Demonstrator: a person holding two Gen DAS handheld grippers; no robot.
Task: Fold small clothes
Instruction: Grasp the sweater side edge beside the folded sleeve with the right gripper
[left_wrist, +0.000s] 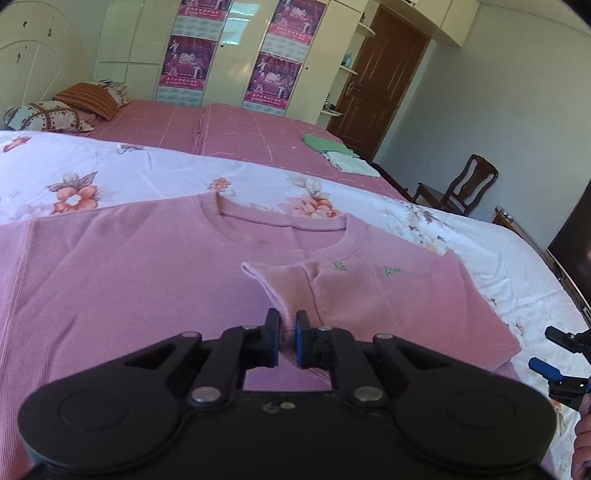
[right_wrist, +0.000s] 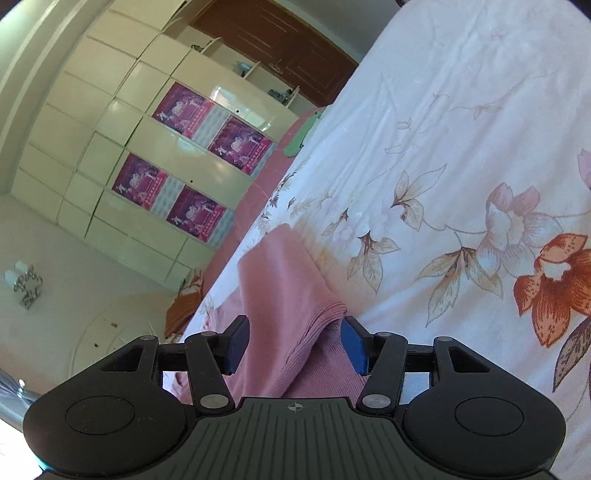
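Two black grippers: the left gripper (left_wrist: 287, 338) pinches the folded-over sleeve of one pink knitted sweater (left_wrist: 110, 280); the right gripper (right_wrist: 293, 341) gapes wide around its ribbed hem. Beneath, the floral white sheet (left_wrist: 155, 173); beyond, two pillows (left_wrist: 48, 116).

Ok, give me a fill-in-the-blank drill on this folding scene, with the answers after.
1. The left gripper is pinching the ____ sweater's sleeve.
2. The right gripper's fingers stand ____ around the sweater's ribbed edge.
3. The sweater lies on a ____-printed sheet.
4. Folded ____ clothes sit on the far bed.

Answers: pink; open; flower; green
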